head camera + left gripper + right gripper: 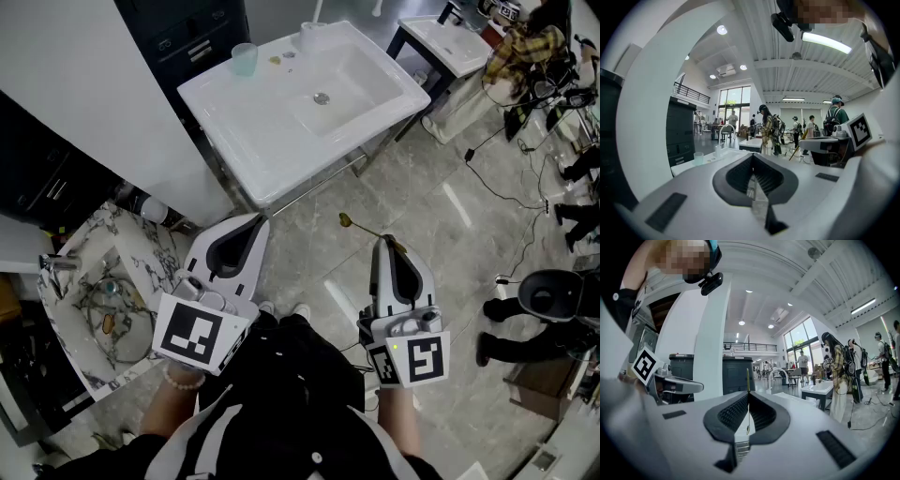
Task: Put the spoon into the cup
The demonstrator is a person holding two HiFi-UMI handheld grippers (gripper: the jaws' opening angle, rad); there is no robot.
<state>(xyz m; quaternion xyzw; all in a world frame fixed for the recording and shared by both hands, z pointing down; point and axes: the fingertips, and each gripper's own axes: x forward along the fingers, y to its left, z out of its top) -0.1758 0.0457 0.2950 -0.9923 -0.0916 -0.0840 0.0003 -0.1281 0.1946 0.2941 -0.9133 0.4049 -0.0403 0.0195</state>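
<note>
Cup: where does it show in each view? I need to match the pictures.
Head view: cup near the top, left of middle, on the back corner of the white sink.
Left gripper view: small, left of middle, on that sink's near end.
Right gripper view: cup not visible.
Shared landmark: the white sink, seen in all three.

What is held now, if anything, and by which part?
The right gripper holds the spoon by its handle, near the end; the bowl sticks out ahead. The left gripper holds nothing.

left tongs [752, 164] closed and empty, pale cup [698, 158] on white washstand [684, 167] beyond
</note>
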